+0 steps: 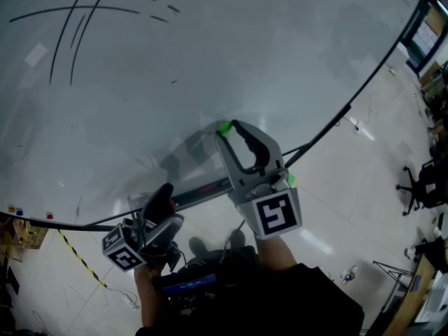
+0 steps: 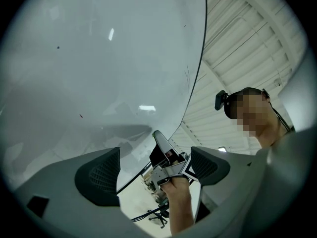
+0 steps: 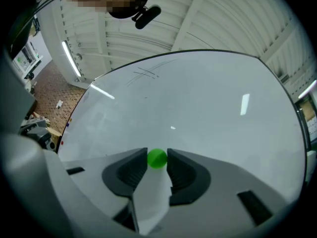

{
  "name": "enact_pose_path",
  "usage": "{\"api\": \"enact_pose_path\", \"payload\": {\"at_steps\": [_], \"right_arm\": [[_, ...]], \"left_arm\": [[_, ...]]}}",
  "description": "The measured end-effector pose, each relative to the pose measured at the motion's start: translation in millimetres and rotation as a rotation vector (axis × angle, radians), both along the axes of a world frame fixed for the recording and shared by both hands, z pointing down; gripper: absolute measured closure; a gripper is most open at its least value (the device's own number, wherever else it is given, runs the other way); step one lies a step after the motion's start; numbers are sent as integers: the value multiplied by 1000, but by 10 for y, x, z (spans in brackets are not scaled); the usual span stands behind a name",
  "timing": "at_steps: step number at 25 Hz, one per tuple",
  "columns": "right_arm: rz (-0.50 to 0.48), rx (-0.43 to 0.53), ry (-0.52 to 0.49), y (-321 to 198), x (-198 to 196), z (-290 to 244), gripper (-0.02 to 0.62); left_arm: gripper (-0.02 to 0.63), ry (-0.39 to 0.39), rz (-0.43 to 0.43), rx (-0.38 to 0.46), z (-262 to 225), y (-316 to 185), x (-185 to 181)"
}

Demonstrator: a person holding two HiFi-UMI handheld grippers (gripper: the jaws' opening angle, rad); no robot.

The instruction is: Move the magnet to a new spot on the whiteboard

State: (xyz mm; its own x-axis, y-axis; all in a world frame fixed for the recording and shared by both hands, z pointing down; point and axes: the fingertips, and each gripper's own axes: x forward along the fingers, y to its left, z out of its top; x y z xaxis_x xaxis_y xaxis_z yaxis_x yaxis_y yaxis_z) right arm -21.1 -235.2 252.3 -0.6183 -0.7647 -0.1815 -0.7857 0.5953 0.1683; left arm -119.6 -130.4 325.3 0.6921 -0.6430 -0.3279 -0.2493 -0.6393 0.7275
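Note:
The whiteboard [image 1: 210, 54] fills the upper head view, with dark pen lines [image 1: 70, 19] at its top left. My right gripper [image 1: 231, 127] is raised to the board's lower middle, shut on a small green round magnet [image 1: 224, 127]. In the right gripper view the magnet [image 3: 157, 158] sits pinched between the two dark pads [image 3: 130, 171], with the whiteboard [image 3: 198, 98] right behind it; whether it touches the board I cannot tell. My left gripper [image 1: 162, 212] hangs lower left, below the board's edge. Its jaws stand open and hold nothing [image 2: 153, 170]; the whiteboard [image 2: 99, 58] is at its left.
A black frame and tray [image 1: 203, 191] run along the board's bottom edge. Small red and blue magnets [image 1: 49, 215] cling to the lower left corner. Yellow-black tape [image 1: 77, 257] crosses the floor. An office chair [image 1: 420, 184] and desks stand at the right.

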Motion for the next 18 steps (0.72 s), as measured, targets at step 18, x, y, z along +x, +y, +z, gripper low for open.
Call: {"api": "enact_pose_path", "payload": {"at_steps": [18], "right_arm": [[129,135,112,-20,-46,-125,445]], "left_arm": [[166,5,1,-24,-28,-35,11]]}}
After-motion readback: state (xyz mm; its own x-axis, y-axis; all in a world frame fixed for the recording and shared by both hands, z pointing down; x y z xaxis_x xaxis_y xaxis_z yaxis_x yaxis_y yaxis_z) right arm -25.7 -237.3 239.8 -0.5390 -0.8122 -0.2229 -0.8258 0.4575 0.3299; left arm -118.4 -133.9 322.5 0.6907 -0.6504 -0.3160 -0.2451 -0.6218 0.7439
